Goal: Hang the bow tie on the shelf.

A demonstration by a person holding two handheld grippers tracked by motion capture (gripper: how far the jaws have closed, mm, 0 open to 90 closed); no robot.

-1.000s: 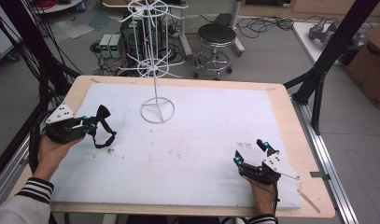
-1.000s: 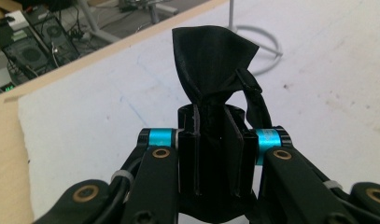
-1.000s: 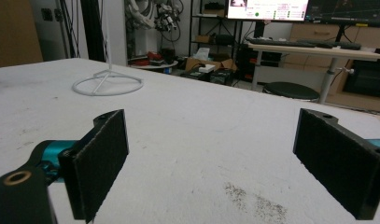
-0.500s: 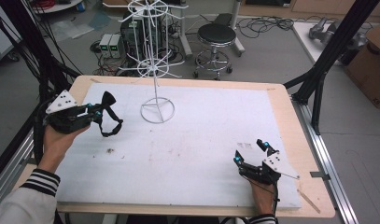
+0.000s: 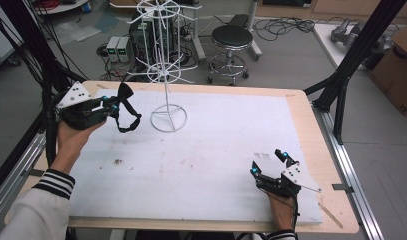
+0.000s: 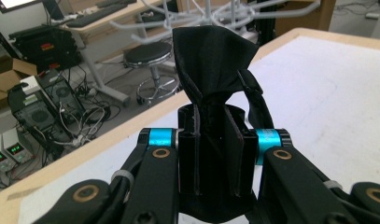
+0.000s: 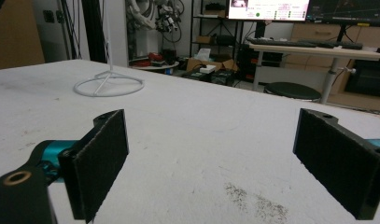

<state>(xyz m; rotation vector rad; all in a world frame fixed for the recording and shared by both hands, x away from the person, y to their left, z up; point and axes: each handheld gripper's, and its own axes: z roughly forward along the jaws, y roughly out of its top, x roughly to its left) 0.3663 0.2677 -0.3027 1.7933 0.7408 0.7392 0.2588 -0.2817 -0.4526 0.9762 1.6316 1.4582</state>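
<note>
A black bow tie [image 5: 125, 93] with a dangling strap loop is pinched in my left gripper [image 5: 113, 103], held above the table's far left. In the left gripper view the bow tie [image 6: 211, 60] fans up out of the closed jaws of that gripper [image 6: 214, 144]. A white wire rack [image 5: 165, 70] stands just right of it on a ring base [image 5: 168, 120], and its hooks are bare. My right gripper [image 5: 270, 162] rests at the near right of the white mat, open. The right gripper view shows its jaws [image 7: 211, 158] wide apart with nothing between them, and the ring base [image 7: 109, 86] far off.
The white mat [image 5: 216, 150] covers the wooden table. A black stool [image 5: 232, 37] and power supplies [image 5: 119, 48] stand on the floor behind. Black frame posts [image 5: 351, 60] rise at both sides, and a cardboard box [image 5: 398, 60] sits at the far right.
My left gripper has carried the bow tie up, farther away and to the right, closer to the wire rack. The right gripper has stayed put.
</note>
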